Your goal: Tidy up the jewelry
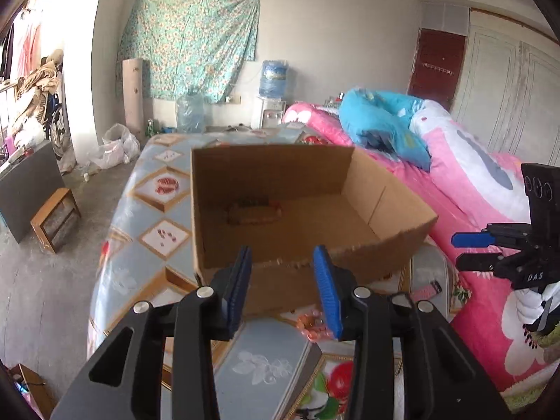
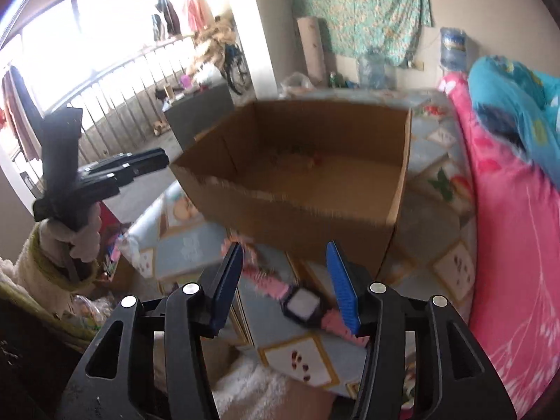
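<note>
An open cardboard box (image 1: 297,210) sits on a bed (image 1: 147,189) covered with a pale blue patterned sheet, and everything here is placed around it. Inside the box, against its far wall, lies a brownish beaded piece of jewelry (image 1: 253,212); its details are too blurred to make out.

The left gripper (image 1: 282,287) hangs just in front of the box's torn near edge, its blue fingers (image 1: 241,280) standing apart with nothing between them. Just below that near edge, on the sheet, rests a small heap of pinkish-orange beads (image 1: 311,325), close by the right-hand finger but not pinched.

The right gripper (image 2: 284,280) hovers in front of the box's near corner, its fingers (image 2: 341,287) likewise parted and holding nothing. On the sheet beneath them, in front of the box, lies a watch with a pink strap (image 2: 301,302) and a square pale face in a dark frame; the far end of the strap is smeared by blur.

Each gripper is held by a hand in a white glove (image 2: 84,238). To the right of the box, pink bedding (image 1: 472,238) and a blue pillow (image 1: 381,122) are piled along the bed. Beyond the box, a flowered green cloth (image 1: 189,38) hangs on the wall.
</note>
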